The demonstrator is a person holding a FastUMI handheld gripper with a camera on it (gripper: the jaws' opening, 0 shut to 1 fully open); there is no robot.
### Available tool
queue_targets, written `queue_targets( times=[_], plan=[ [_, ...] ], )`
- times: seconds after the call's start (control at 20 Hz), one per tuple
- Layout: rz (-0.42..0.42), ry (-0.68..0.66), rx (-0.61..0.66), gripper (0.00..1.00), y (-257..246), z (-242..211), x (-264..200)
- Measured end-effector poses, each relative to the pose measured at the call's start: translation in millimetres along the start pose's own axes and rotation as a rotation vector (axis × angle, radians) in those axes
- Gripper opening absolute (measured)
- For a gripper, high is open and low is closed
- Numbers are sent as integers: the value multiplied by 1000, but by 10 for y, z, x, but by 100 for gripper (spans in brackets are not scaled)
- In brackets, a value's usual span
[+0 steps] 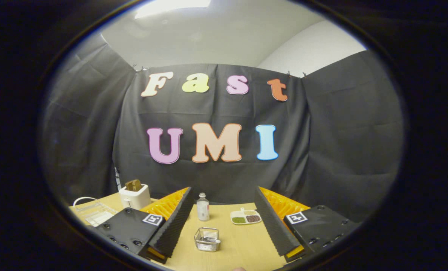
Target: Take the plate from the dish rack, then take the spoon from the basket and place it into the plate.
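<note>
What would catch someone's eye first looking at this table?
The open claw dominates, its two ridged black fingers spread wide over the wooden table. Between them sits a small wire basket, with a clear bottle and a divided dish just beyond. A white toaster stands farther off, past the left finger.

Black creased cloth wall point(321, 150) hangs across the middle of the frame, clipped along its top. Above it, a pale grey ceiling point(208, 41) with a bright light panel point(171, 6) at upper centre. A light wooden tabletop point(242, 244) fills the bottom centre.
</note>
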State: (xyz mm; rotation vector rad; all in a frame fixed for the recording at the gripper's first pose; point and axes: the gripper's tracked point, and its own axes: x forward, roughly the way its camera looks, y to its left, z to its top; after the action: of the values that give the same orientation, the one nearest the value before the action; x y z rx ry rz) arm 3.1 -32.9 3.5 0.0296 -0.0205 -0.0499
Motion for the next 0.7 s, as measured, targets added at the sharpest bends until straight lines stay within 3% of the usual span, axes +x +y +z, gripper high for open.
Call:
queue_targets(
  times=[0.45,0.7],
  plan=[
    [-23,66,22,100,52,-270,-21],
    [-38,115,4,100,317,-511,-23]
  ],
)
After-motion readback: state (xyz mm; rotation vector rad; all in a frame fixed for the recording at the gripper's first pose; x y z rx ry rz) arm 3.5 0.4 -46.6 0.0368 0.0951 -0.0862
